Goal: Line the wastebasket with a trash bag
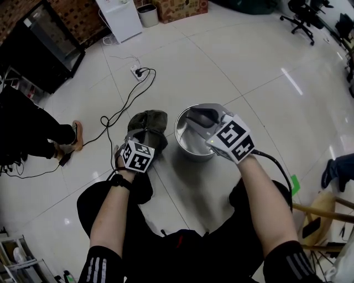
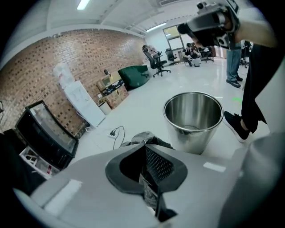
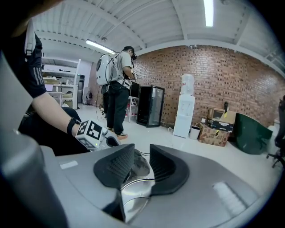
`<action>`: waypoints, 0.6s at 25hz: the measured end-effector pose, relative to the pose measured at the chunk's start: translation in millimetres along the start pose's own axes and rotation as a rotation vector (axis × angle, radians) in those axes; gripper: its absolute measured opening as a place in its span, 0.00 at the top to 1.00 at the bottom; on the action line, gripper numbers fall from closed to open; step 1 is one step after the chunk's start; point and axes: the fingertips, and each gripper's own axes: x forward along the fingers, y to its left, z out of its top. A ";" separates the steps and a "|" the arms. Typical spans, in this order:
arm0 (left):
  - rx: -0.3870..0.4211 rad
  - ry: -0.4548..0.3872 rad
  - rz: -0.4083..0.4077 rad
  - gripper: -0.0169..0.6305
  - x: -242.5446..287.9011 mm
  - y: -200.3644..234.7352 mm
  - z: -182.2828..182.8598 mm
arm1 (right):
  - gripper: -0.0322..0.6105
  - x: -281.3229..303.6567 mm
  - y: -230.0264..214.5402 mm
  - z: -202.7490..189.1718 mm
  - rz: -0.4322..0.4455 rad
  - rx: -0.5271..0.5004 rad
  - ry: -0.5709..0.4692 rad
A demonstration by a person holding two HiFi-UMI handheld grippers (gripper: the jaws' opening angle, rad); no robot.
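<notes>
On the pale tiled floor in the head view stands one steel wastebasket (image 1: pixel 191 152), upright, with only its bare shiny inner wall showing. The right gripper (image 1: pixel 205 118) reaches over its near rim, above the opening. Just left of the wastebasket, the left gripper (image 1: pixel 145 136) holds up one crumpled dark olive trash bag (image 1: pixel 150 122), which is outside the basket. Beyond the wastebasket lie a power strip (image 1: pixel 136 70) with a black cable, a white water dispenser (image 1: pixel 120 19), one small bin (image 1: pixel 147 15) and one cardboard box (image 1: pixel 182 8).

In the left gripper view, the jaws are pressed together on a thin fold of the trash bag, and the rest of the bag (image 2: pixel 143 137) bunches beyond their tips. The wastebasket (image 2: pixel 193 130) stands past the bag, its steel bottom in sight. The right gripper (image 2: pixel 196 27) hangs over its far side.

In the right gripper view, the two jaws stand apart with nothing pinched between them. The wastebasket's rim (image 3: pixel 132 183) curves across beneath them; I cannot tell whether they touch it. Through the gap the trash bag (image 3: pixel 139 163) shows on the far side of the wastebasket, beside the left gripper (image 3: pixel 110 141).
</notes>
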 end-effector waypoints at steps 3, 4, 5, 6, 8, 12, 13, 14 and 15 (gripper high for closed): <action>0.028 -0.057 0.022 0.97 -22.3 21.5 30.9 | 0.77 1.9 -0.6 2.3 0.002 0.001 -0.005; 0.041 -0.083 0.028 0.97 -30.7 26.5 43.6 | 0.77 2.4 -0.5 3.1 0.003 0.001 -0.008; 0.057 -0.111 0.032 0.97 -39.6 30.5 57.1 | 0.76 2.7 -0.4 3.7 0.003 0.002 -0.011; 0.075 -0.141 0.036 0.97 -48.8 33.6 71.0 | 0.76 2.9 0.1 4.2 0.005 0.003 -0.013; 0.118 -0.202 0.046 0.97 -68.2 38.1 98.9 | 0.74 3.8 2.4 4.5 0.016 0.011 -0.017; 0.182 -0.320 0.063 0.97 -105.8 42.9 149.2 | 0.66 6.2 7.3 4.2 0.036 0.026 -0.019; 0.188 -0.348 0.060 0.97 -114.5 42.2 160.2 | 0.65 5.9 7.8 4.2 0.038 0.027 -0.020; 0.193 -0.374 0.056 0.97 -122.7 40.7 170.4 | 0.64 5.5 7.9 4.2 0.039 0.030 -0.023; 0.197 -0.397 0.049 0.97 -130.4 38.8 179.5 | 0.62 5.1 7.9 4.4 0.040 0.034 -0.027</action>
